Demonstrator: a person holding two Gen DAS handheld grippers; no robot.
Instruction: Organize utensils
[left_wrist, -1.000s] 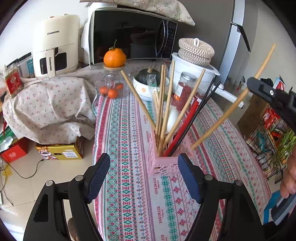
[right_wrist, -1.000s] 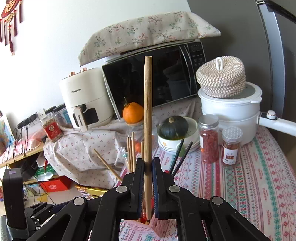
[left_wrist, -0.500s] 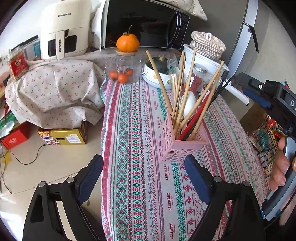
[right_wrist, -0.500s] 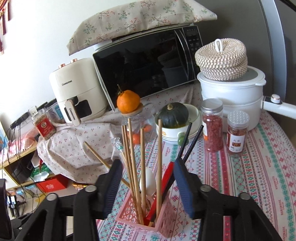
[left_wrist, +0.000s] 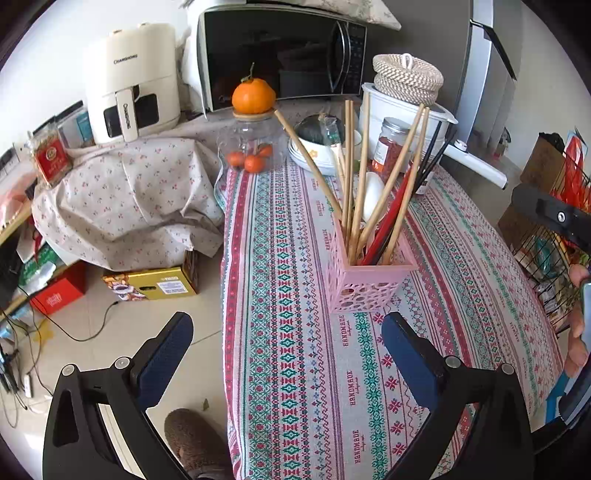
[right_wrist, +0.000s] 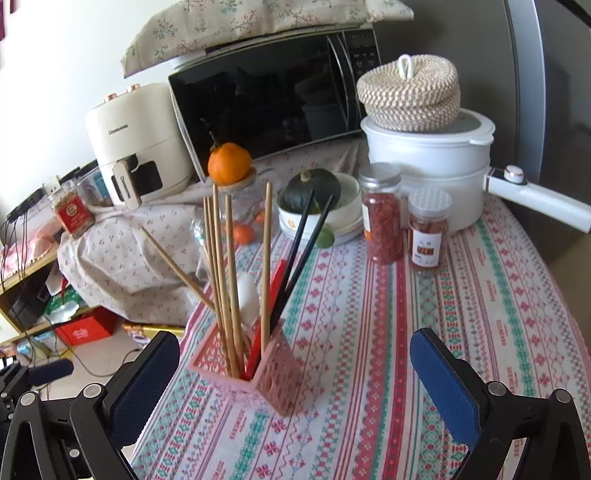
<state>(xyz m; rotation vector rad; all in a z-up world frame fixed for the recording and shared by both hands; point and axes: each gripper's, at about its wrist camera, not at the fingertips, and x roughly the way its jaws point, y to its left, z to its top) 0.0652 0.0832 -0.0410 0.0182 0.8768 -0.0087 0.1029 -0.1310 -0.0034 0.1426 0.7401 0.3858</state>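
A pink perforated utensil holder (left_wrist: 364, 282) (right_wrist: 255, 363) stands upright on the patterned tablecloth (left_wrist: 295, 369) (right_wrist: 424, 295). It holds several wooden chopsticks (left_wrist: 360, 173) (right_wrist: 221, 269), a red pair (right_wrist: 271, 295), two black ones (right_wrist: 301, 243) and a white spoon (right_wrist: 248, 295). My left gripper (left_wrist: 286, 349) is open and empty, held back from the holder at the near end of the table. My right gripper (right_wrist: 295, 365) is open and empty too, above and in front of the holder; in the left wrist view it shows at the right edge (left_wrist: 550, 218), held by a hand.
At the table's far end stand a glass jar with an orange on its lid (left_wrist: 253, 96), a bowl with a dark squash (right_wrist: 314, 188), two spice jars (right_wrist: 382, 214), a white pot (right_wrist: 428, 155), a microwave (right_wrist: 273, 96) and an air fryer (left_wrist: 129, 81). Boxes and cables lie on the floor at left.
My right gripper let go of a wooden chopstick, which now stands in the pink holder, then opened wide and drew back. My left gripper pulled back from the holder.
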